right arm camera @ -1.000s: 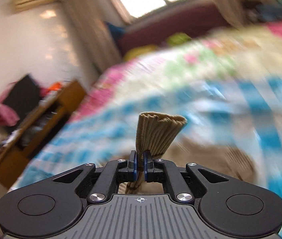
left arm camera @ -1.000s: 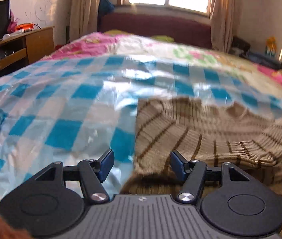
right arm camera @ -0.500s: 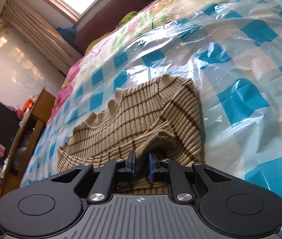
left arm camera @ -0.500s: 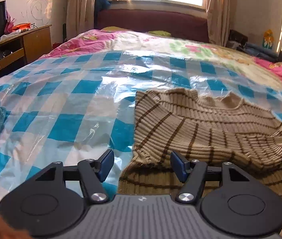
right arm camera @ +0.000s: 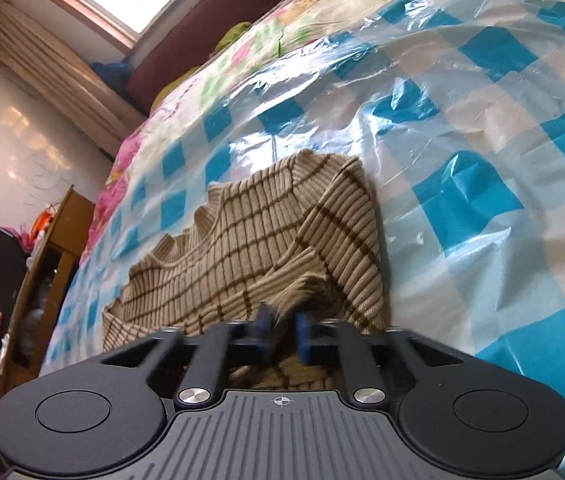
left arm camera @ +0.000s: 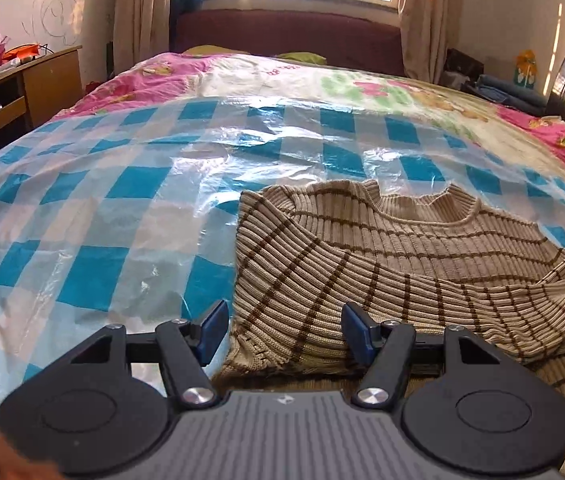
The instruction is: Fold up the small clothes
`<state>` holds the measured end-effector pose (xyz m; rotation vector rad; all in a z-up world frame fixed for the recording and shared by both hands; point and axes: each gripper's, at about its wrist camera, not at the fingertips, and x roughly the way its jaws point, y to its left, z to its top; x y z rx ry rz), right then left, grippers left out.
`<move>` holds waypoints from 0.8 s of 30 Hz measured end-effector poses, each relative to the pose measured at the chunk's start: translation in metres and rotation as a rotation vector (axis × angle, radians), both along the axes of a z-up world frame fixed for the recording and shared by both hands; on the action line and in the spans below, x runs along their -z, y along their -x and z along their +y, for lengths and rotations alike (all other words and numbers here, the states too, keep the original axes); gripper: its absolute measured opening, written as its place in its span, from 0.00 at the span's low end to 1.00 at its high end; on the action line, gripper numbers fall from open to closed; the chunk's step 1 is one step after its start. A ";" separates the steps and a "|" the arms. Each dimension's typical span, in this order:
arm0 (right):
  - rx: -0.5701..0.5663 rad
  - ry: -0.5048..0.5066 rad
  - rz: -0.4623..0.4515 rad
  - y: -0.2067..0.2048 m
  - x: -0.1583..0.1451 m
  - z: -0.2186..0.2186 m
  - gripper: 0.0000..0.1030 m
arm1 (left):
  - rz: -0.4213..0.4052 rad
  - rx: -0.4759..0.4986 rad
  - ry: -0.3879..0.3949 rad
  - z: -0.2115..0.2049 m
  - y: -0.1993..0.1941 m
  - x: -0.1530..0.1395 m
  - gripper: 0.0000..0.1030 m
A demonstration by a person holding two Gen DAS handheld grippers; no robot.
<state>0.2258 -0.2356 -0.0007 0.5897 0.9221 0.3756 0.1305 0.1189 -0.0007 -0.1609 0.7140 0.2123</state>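
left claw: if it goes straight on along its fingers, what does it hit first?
Probably the striped sweater: the left claw stands open, angled down at the folded-over sleeve's cuff edge just ahead. Depth is unclear, so it might catch the checked plastic sheet at the left fingertip.

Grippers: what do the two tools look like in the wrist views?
Both alike: the left gripper and right gripper have black linkage arms with silver screws, blue fingers, two round black discs, and a grey ribbed body with a small crosshair mark.
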 end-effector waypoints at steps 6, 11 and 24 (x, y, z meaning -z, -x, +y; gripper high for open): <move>-0.009 0.058 -0.089 0.002 -0.011 0.002 0.06 | 0.058 -0.002 -0.023 0.001 0.000 0.017 0.65; -0.004 0.168 -0.021 0.007 0.007 0.001 0.12 | 0.061 0.015 -0.016 0.004 0.008 0.013 0.66; -0.172 0.272 -0.213 0.030 -0.026 0.055 0.12 | -0.005 0.055 -0.001 -0.002 0.003 -0.005 0.66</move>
